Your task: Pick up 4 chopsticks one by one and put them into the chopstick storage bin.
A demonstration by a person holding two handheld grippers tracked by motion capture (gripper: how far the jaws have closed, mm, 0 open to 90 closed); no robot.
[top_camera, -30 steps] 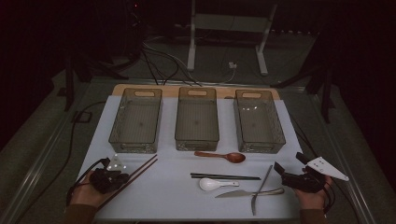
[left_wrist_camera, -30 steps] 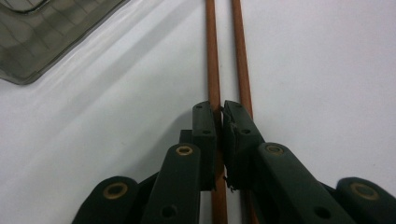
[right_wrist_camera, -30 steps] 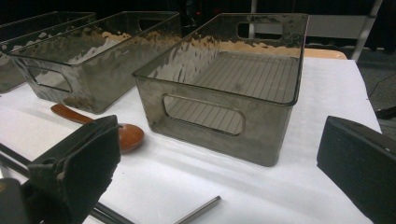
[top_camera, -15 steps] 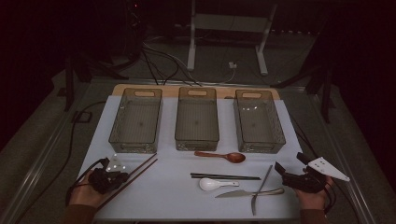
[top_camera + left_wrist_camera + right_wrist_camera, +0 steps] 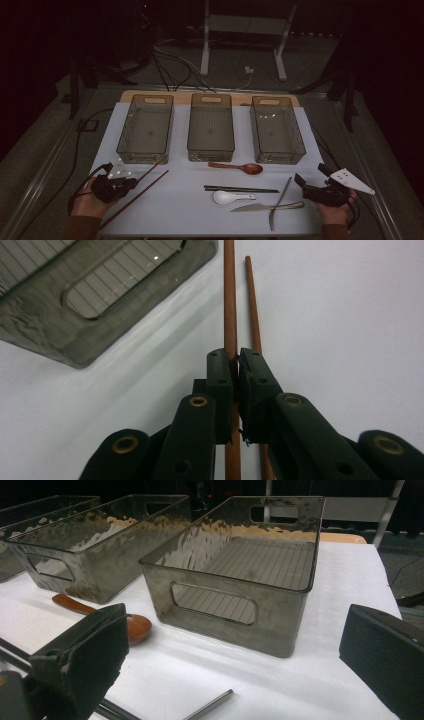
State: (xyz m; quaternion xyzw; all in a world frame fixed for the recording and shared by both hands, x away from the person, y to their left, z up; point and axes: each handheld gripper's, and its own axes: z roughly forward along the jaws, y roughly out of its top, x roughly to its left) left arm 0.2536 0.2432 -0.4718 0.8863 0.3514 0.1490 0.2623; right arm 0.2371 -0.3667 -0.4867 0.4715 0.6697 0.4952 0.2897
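The left claw (image 5: 235,362) is clamping tight on one brown chopstick (image 5: 229,300) lying on the counter (image 5: 190,210), while the right claw (image 5: 235,665) is hanging wide apart, gripping nothing.

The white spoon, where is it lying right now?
In the high view the white spoon lies near the table's front edge, just below the black chopsticks and left of the knife.

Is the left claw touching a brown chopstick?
Touching. In the left gripper view, the left claw is shut on one brown chopstick, its pads pressing both sides. The second chopstick lies just beside it on the table.
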